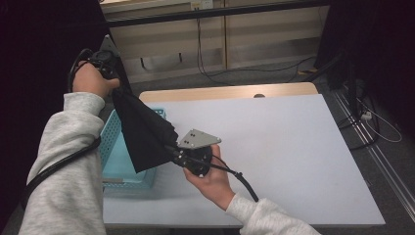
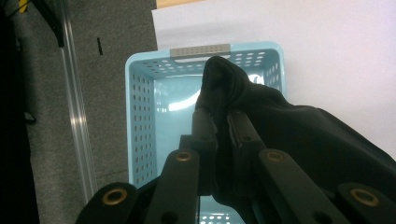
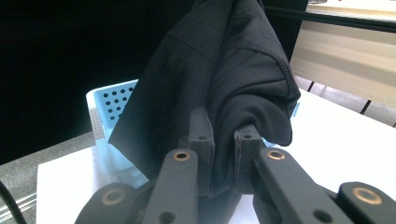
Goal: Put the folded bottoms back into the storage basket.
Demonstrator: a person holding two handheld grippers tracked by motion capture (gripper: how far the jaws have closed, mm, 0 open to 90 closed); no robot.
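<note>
Black cloth (image 1: 144, 132) stretched between both grippers, left gripper (image 2: 219, 116) and right gripper (image 3: 224, 128) clamping it

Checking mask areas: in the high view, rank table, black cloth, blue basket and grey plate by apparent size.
1. table
2. black cloth
3. blue basket, partly hidden under the cloth, so close to it
4. grey plate

One black cloth (image 1: 144, 129). One blue basket (image 1: 113, 161). Two grippers: left gripper (image 2: 219, 119), right gripper (image 3: 223, 128). One white table (image 1: 293, 147).
</note>
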